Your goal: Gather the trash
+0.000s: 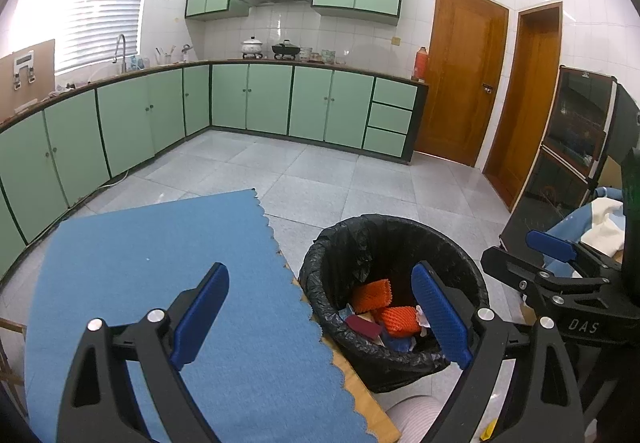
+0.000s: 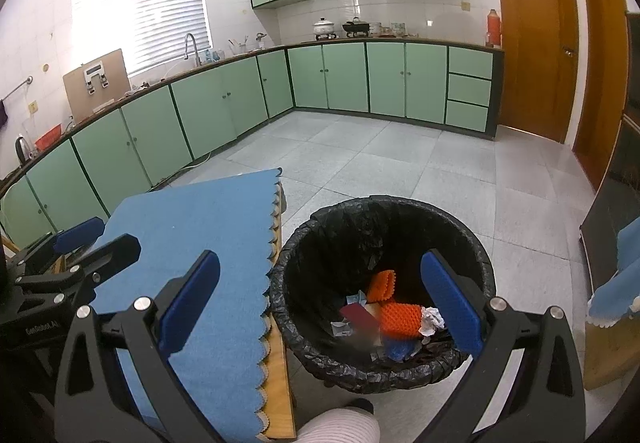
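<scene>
A round bin lined with a black bag stands on the floor beside the table. Inside lie two orange foam nets, a dark red card, crumpled white paper and blue scraps. My left gripper is open and holds nothing, spanning the table edge and the bin. My right gripper is open and holds nothing too, above the bin's near rim. Each gripper shows in the other's view: the right gripper, the left gripper.
A blue cloth covers the wooden table. A knee in light fabric is below the bin. Green cabinets line the far walls. A dark glass cabinet stands at the right, with blue and white cloth beside it.
</scene>
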